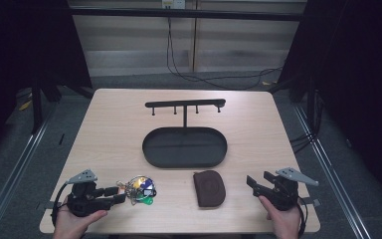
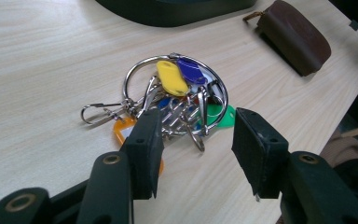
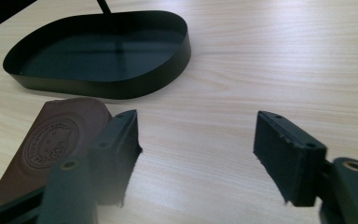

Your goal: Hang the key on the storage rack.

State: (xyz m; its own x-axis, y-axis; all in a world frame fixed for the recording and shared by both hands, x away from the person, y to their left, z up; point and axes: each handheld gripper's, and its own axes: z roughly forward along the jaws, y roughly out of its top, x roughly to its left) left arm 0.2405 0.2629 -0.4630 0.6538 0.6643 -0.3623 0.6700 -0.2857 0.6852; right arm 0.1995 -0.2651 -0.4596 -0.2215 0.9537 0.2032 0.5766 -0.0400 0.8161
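The bunch of keys [image 2: 179, 100] lies flat on the table [image 1: 114, 124], right in front of your left gripper [image 2: 193, 144]. Its jaws are apart, touching nothing. Your right gripper [image 3: 196, 154] is wide apart too, beside the brown pouch [image 3: 51, 140].

one key bunch [image 1: 139, 189], one brown pouch [image 1: 209, 187], one black oval tray [image 1: 151, 149], one four-peg rack [image 1: 185, 104].

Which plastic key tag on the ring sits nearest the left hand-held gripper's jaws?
The orange tag, partly hidden behind one jaw; the yellow tag, purple tag and green tag lie farther off.
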